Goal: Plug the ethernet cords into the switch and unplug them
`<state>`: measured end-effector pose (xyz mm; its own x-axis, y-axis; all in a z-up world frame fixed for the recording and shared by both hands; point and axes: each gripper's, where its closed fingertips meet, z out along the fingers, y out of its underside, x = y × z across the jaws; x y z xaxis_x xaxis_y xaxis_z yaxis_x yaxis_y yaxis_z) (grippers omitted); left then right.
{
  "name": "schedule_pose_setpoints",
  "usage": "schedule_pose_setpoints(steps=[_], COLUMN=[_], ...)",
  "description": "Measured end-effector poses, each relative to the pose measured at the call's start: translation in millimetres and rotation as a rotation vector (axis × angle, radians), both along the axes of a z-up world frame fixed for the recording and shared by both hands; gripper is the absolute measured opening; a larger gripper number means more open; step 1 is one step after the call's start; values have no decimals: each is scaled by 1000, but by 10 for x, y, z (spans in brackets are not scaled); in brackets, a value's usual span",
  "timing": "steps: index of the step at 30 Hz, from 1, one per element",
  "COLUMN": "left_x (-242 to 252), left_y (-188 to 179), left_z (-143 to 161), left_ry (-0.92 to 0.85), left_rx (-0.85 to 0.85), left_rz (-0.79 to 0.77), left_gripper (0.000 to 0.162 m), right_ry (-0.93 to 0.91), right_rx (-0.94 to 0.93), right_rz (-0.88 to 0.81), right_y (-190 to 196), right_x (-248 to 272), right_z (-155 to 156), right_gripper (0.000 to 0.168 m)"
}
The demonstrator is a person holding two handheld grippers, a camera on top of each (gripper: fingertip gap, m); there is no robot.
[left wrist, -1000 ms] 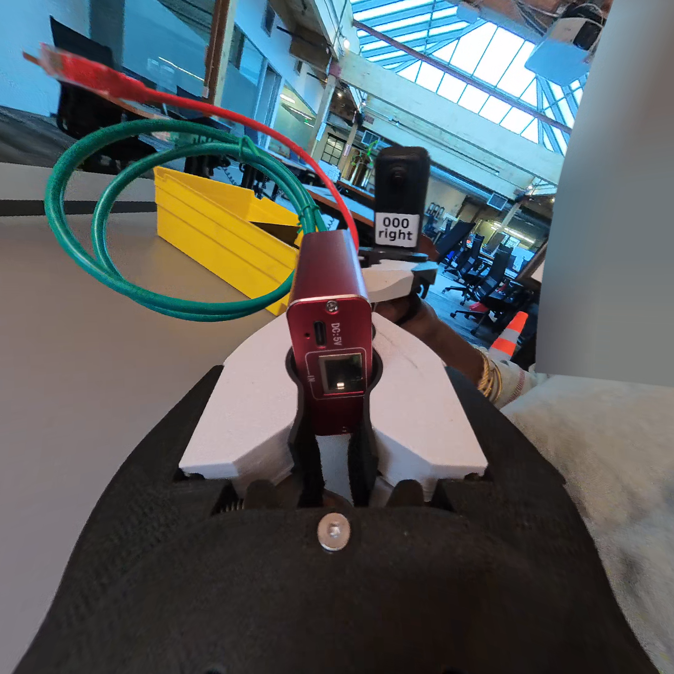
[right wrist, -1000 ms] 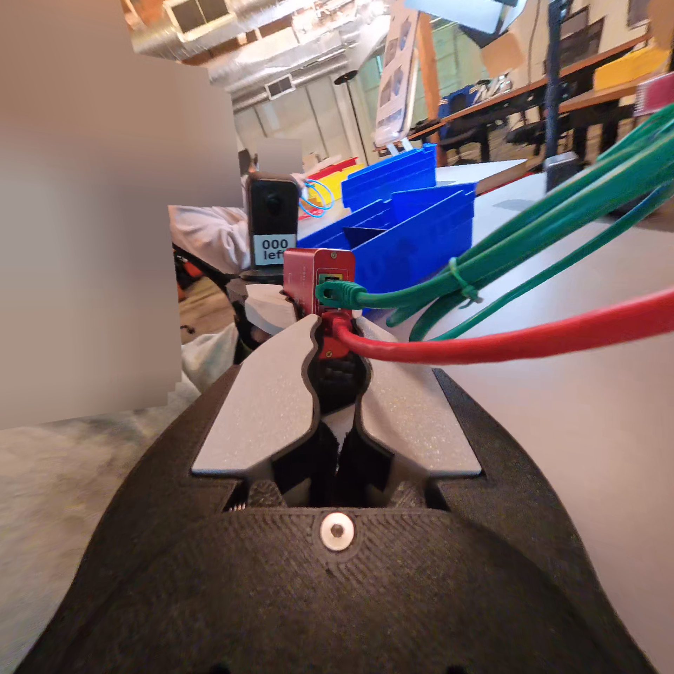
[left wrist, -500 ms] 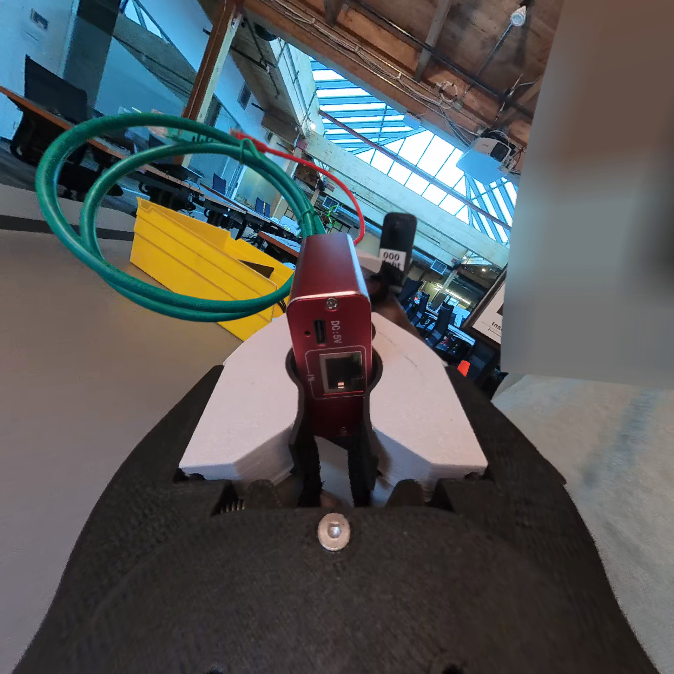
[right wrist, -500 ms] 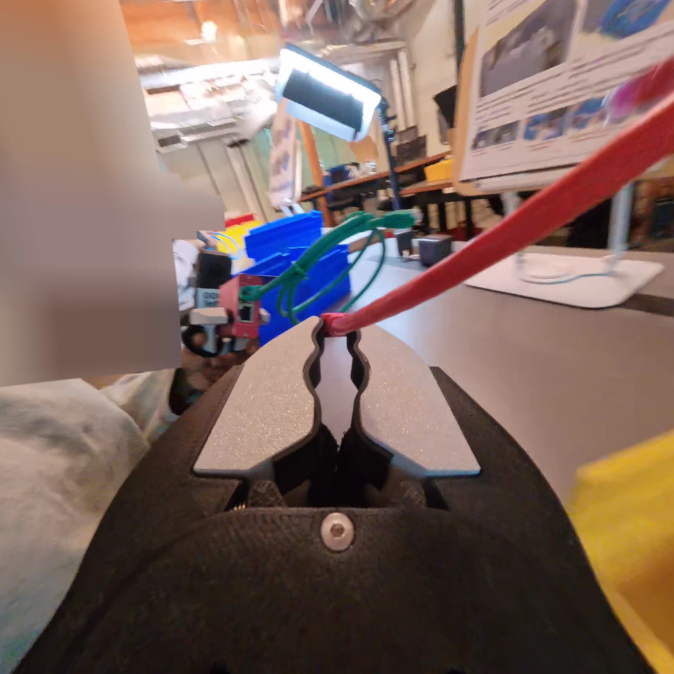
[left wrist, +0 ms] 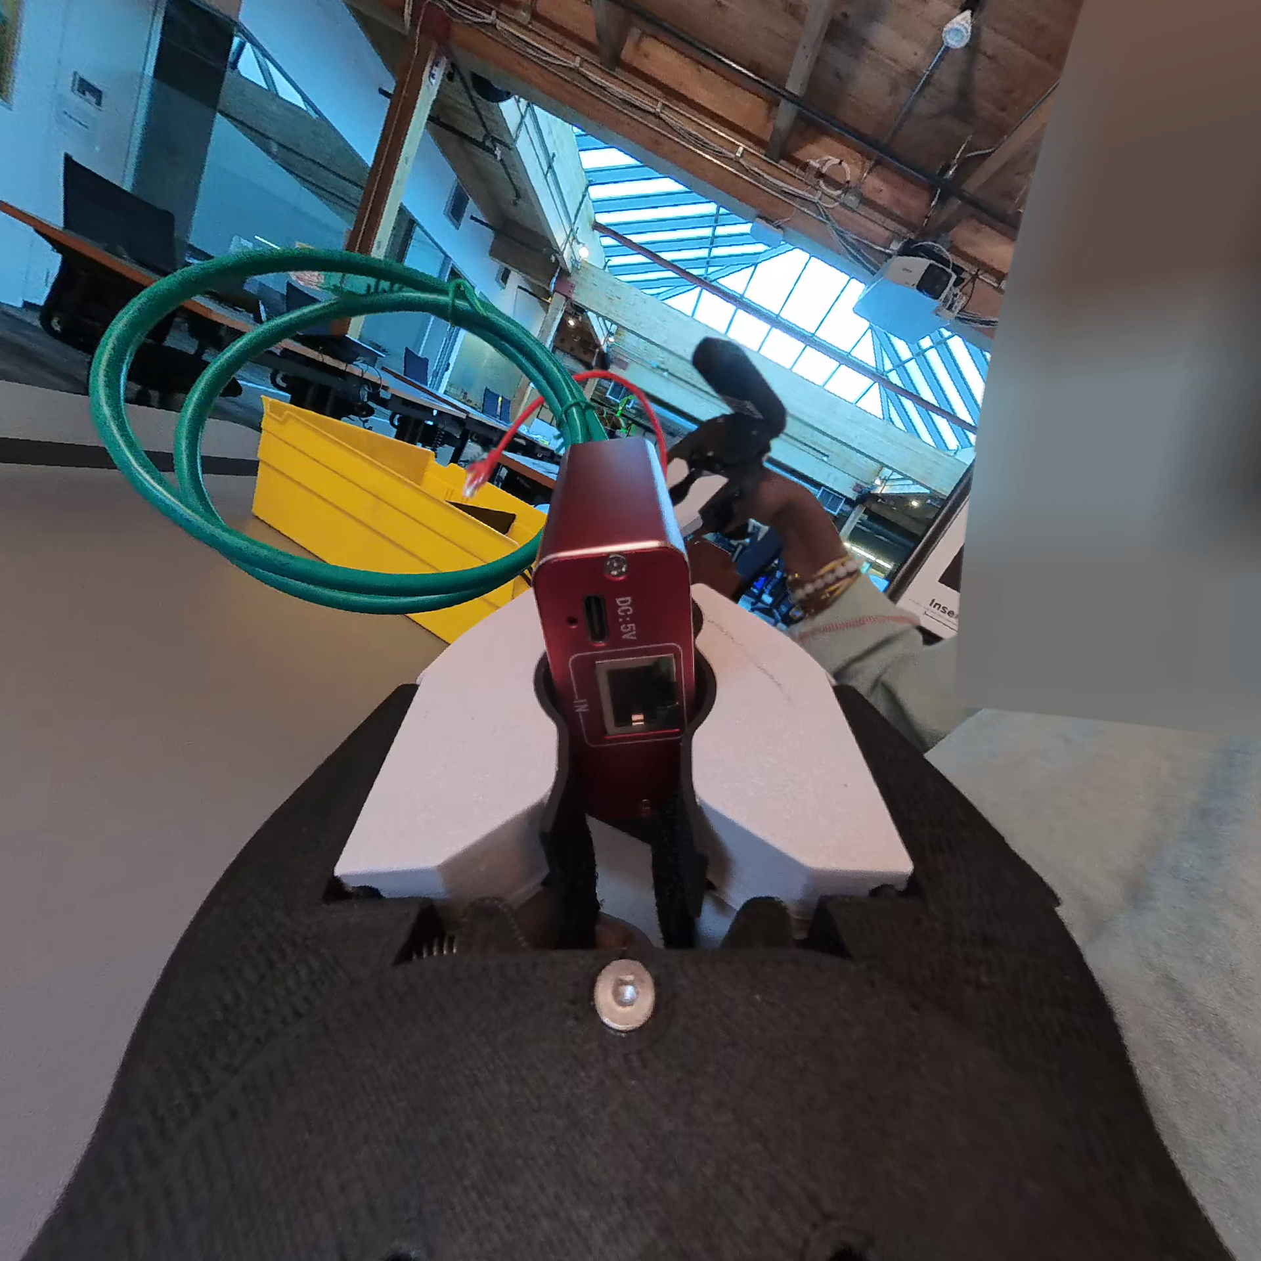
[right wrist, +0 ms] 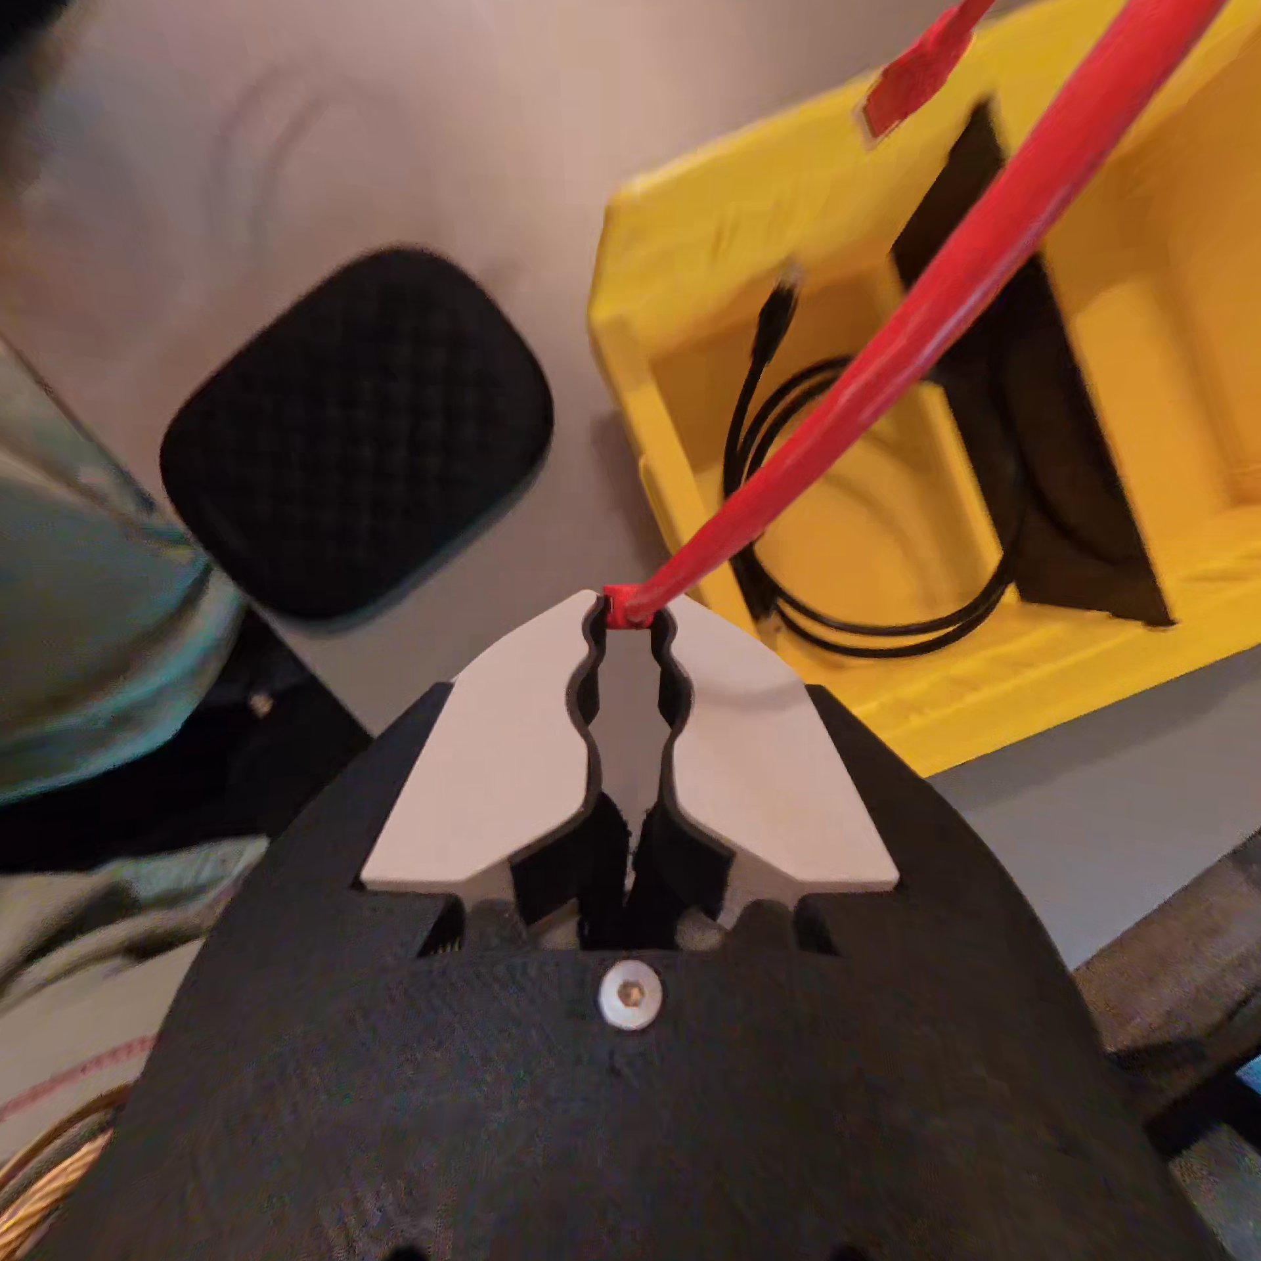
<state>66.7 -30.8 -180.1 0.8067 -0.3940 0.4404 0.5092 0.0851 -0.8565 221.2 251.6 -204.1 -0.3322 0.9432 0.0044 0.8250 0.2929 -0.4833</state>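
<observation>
While the left gripper (left wrist: 624, 655) is clamping the one red switch (left wrist: 614, 600) upright between its two white fingers (left wrist: 471, 750), I am seeing a single empty port facing the left wrist camera on the switch's near end. One green cord (left wrist: 273, 546) is running out from the switch's far end and looping twice to the left of the switch, above the grey table (left wrist: 136, 750). One thin red cord (left wrist: 518, 423) is arcing just behind the switch, its free plug (left wrist: 474, 477) hanging left of the switch in front of the yellow bin (left wrist: 382, 505). Beyond the switch to the right, I am making out the other gripper in a person's hand (left wrist: 785, 505), with bracelets at the wrist.

In the right wrist view, the right gripper (right wrist: 631, 611) is pinching one end of the red cord (right wrist: 887, 382) at its very tips, the jaws narrow around the red boot. The cord is rising away up and to the right, and its other plug (right wrist: 914, 68) is hanging blurred at the top. One yellow bin (right wrist: 669, 382) is lying under the cord, right of the fingertips, with one coiled black cable (right wrist: 880, 614) in one compartment; a dark divider is separating that from a second compartment. One black oval pad (right wrist: 355, 437) is resting on the table (right wrist: 477, 136), left of the bin. I cannot tell from this view where the switch is.
</observation>
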Motion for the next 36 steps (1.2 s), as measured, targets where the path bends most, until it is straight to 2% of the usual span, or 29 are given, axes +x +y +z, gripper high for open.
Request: schedule_pose_setpoints(steps=[5,9,14,17,20,23,26,30,33,36], left_x=[-2,-13,-13,-18,-16,-9,-1,8,5,10], left_y=[-2,4,14,19,30,39,45,47,46,47], left_z=[-3,-10,-23,-33,-43,-50,-54,-59,-66,-67], left_ry=[6,3,1,-5,-3,-7,-7,-4,0,-1], left_rx=[-2,-7,-13,-19,-25,-30,-33,-35,-38,-38], left_rz=[3,2,-4,-7,-11,-17,-22,-25,-19,-21], left_gripper=[30,29,29,29,30,29,29,30,30,30], right_ry=[-273,-355,-466,-441,-436,-341,-152,82,77,45], right_rx=[-68,-136,-103,-69,6,75,140,320,386,401], right_rz=[89,150,85,20,-55,-108,-155,-139,-178,-245], right_y=[214,261,559,722,866,978,1089,1244,1331,1416], right_x=[102,-6,-87,-171,-170,-241,-467,-789,-853,-872], right_z=[-289,-341,-515,-578,-605,-522,-366,-245,-358,-499], right_gripper=[13,13,14,18,45,61,57,35,22,28])
